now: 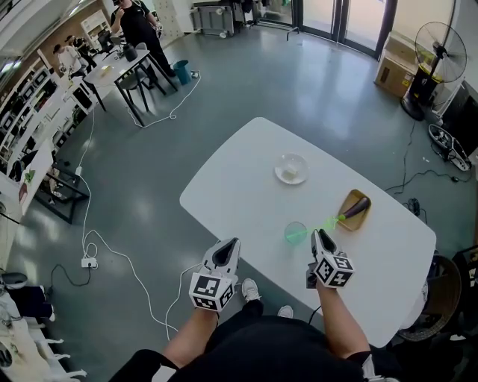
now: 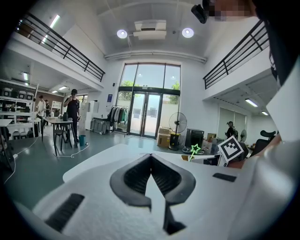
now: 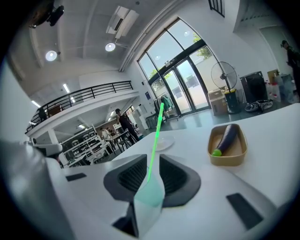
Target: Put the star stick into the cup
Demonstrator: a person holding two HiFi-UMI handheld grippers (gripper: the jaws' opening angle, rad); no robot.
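A thin bright green star stick (image 3: 156, 137) rises upright from between the jaws of my right gripper (image 3: 152, 164), which is shut on it. A pale translucent green piece sits low between those jaws. In the left gripper view the stick's star (image 2: 194, 149) shows above the right gripper (image 2: 220, 154). In the head view the stick (image 1: 329, 222) slants over the white table (image 1: 246, 164). A translucent green cup (image 1: 294, 233) lies just left of the right gripper (image 1: 321, 237). My left gripper (image 1: 228, 248) hovers at the table's near edge, its jaws (image 2: 151, 159) shut and empty.
A tan oval bowl (image 1: 354, 211) holding a purple eggplant (image 3: 228, 137) stands right of the stick. A clear glass dish (image 1: 291, 168) sits farther back. Beyond the table are a standing fan (image 1: 433, 52), cardboard boxes, floor cables, and a desk with people (image 1: 134, 22).
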